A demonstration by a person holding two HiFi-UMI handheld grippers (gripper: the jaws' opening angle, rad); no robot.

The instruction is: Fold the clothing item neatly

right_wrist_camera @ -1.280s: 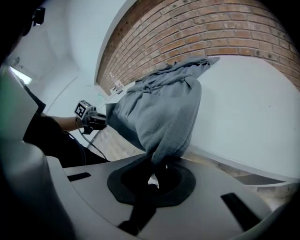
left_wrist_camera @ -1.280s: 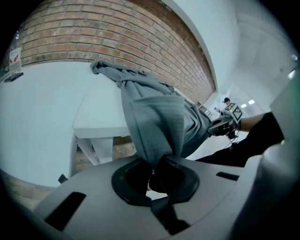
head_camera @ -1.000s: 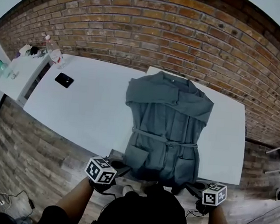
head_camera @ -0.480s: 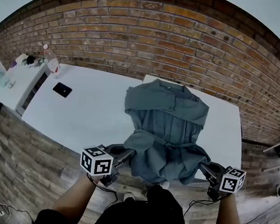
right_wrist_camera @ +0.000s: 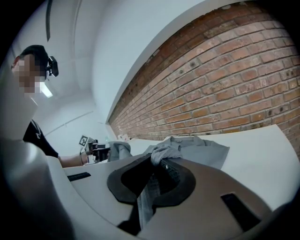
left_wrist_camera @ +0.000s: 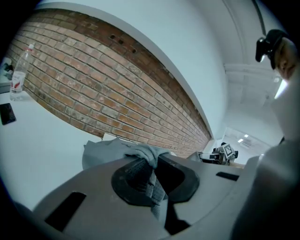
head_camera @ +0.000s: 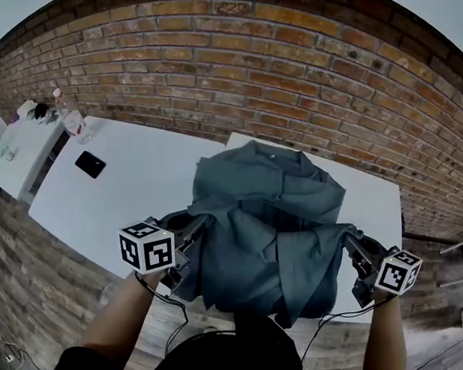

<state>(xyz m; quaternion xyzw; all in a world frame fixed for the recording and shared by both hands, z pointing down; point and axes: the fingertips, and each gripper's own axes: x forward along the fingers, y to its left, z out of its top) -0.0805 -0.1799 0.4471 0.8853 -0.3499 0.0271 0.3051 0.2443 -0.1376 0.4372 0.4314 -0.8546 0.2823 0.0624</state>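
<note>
**Raised and carried forward**

Since a second before, the left gripper (head_camera: 193,227) and right gripper (head_camera: 349,240) had risen from the near edge of the white table (head_camera: 126,187). Each was clamped on a bottom corner of the grey robe (head_camera: 266,199), whose collar end lay on the table.

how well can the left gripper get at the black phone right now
Probably not yet. The table between the left gripper and the black phone is bare, but its jaws are shut on the grey garment, so it would have to let go first.
</note>
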